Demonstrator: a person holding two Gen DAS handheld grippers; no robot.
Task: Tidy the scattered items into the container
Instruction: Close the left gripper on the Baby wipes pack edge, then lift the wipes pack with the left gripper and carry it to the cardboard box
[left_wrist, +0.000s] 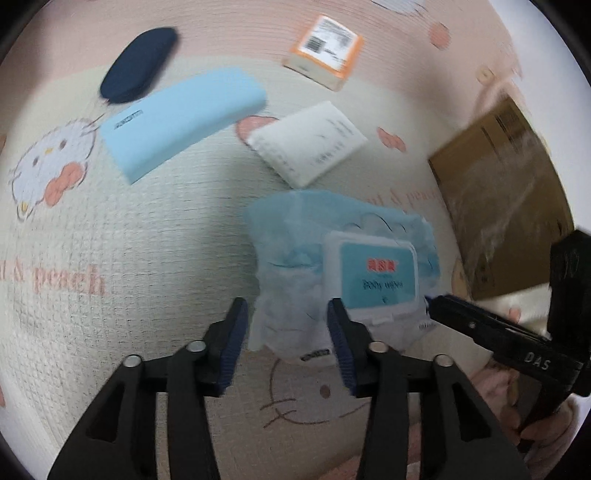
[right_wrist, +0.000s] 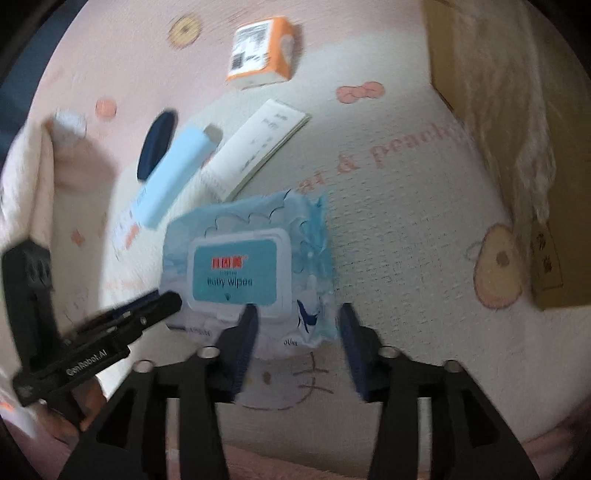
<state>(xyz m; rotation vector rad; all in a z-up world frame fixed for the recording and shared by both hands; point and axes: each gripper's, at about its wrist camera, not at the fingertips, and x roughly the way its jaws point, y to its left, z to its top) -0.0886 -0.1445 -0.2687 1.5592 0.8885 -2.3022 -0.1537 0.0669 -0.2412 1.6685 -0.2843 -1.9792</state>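
A printed mat (left_wrist: 110, 240) carries everything. A cardboard box (left_wrist: 498, 192) stands at the right. The wipes pack (right_wrist: 243, 266) lies in the near middle, with a blue case (left_wrist: 177, 118), white packet (left_wrist: 310, 142), orange box (left_wrist: 327, 48) and dark pouch (left_wrist: 138, 62) beyond. Both the left hand-held gripper (left_wrist: 288, 339) and the right hand-held gripper (right_wrist: 299, 343) stand wide over the pack's near edge, gripping nothing.

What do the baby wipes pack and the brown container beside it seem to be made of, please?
Baby wipes pack: soft, slightly glossy plastic film, judging by its crinkled edges, with a rigid-looking plastic flip lid.
Brown container: apparently matte cardboard, being plain brown with flat panels; blur leaves the finish uncertain.
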